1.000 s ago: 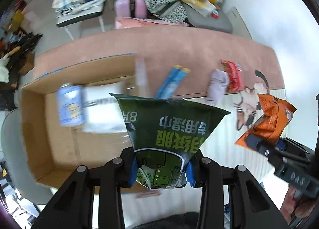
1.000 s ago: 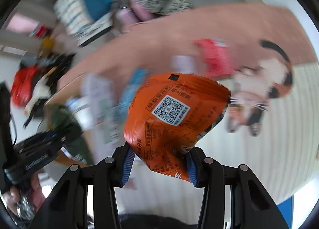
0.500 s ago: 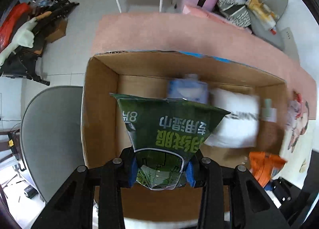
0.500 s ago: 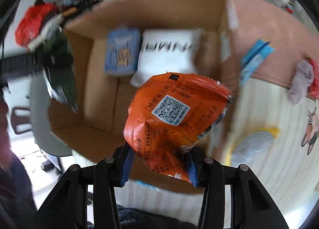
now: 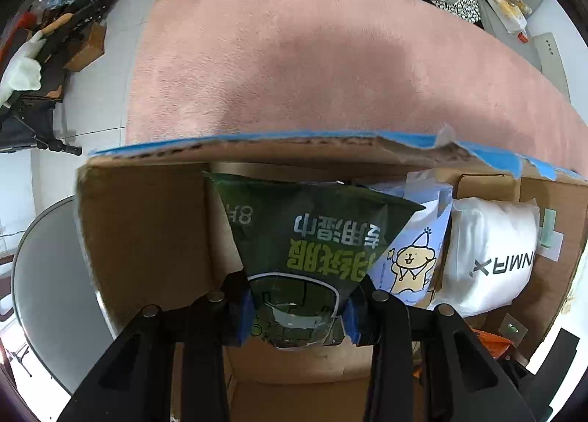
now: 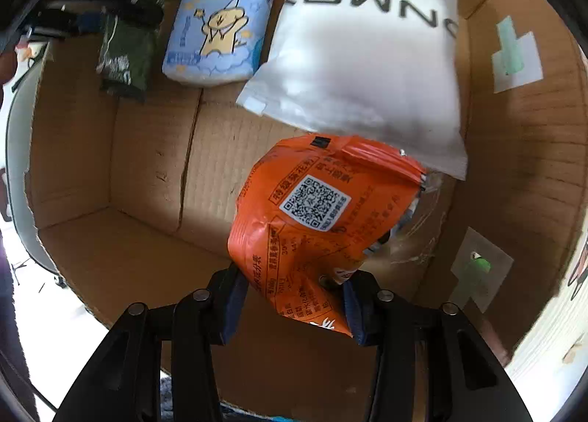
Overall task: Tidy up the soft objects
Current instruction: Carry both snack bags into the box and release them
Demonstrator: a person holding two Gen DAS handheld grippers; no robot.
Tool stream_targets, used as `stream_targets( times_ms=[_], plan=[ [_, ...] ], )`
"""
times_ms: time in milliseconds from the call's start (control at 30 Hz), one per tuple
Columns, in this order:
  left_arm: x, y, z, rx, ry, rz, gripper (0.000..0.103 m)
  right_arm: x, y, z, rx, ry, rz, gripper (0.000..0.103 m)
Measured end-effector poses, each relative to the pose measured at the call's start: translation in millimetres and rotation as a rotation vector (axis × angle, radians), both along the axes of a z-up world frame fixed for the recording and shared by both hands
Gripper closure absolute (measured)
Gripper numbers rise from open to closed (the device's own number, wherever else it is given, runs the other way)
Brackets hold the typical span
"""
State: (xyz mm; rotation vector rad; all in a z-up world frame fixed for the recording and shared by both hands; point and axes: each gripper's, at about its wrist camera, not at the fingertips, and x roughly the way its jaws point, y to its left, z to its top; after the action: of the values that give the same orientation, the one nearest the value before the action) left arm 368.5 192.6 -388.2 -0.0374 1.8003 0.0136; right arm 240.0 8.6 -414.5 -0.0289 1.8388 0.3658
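Left wrist view: left gripper (image 5: 298, 311) points down into a cardboard box (image 5: 147, 231), jaws clamped on the lower end of a dark green packet (image 5: 312, 234). Packet fans out above the blue pads, print upside down to the camera, hanging inside the box near its far wall. Just right of it a light blue tissue pack (image 5: 415, 260) with a cartoon bear, then a white pouch (image 5: 492, 260) with black lettering, both against the same wall, touching each other. Box rim has torn blue tape. Beyond the box, a pink blanket (image 5: 312, 65). Grey chair (image 5: 51, 275) at left, outside the box.

Right wrist view: right gripper (image 6: 294, 306) also over the box (image 6: 147, 172), jaws closed on an orange snack bag (image 6: 316, 223) with a QR code facing the camera. Bag held above the bare box floor, its top edge overlapping the lower corner of the white pouch (image 6: 364, 61) in the picture; contact unclear. Blue tissue pack (image 6: 220, 25) lies left of the pouch. Far upper left, the green packet (image 6: 125, 58) in the other gripper, partly hidden by black parts. Two taped patches on the right box wall.
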Motion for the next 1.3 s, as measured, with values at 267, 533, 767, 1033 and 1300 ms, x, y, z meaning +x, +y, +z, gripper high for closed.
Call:
stream_targets(
  times_ms=[267, 533, 767, 1033, 1300],
  plan=[
    [1, 1, 20, -0.031, -0.018, 0.026, 0.05, -6, 17, 2, -0.03, 0.003, 0.022, 0.028],
    [-24, 1, 84, -0.08, -0.132, 0.034, 0.006, -2, 2, 51, -0.015, -0.065, -0.053, 0.0],
    [-75, -18, 123, -0.136, -0.196, 0.002, 0.003, 6, -19, 104, -0.018, -0.187, -0.158, 0.0],
    [-132, -36, 156, -0.097, -0.267, 0.021, 0.003, -8, -46, 149, -0.076, -0.292, -0.181, 0.0],
    [-157, -46, 184, -0.046, -0.334, 0.041, 0.003, -29, -59, 176, -0.036, -0.323, -0.185, 0.0]
  ],
)
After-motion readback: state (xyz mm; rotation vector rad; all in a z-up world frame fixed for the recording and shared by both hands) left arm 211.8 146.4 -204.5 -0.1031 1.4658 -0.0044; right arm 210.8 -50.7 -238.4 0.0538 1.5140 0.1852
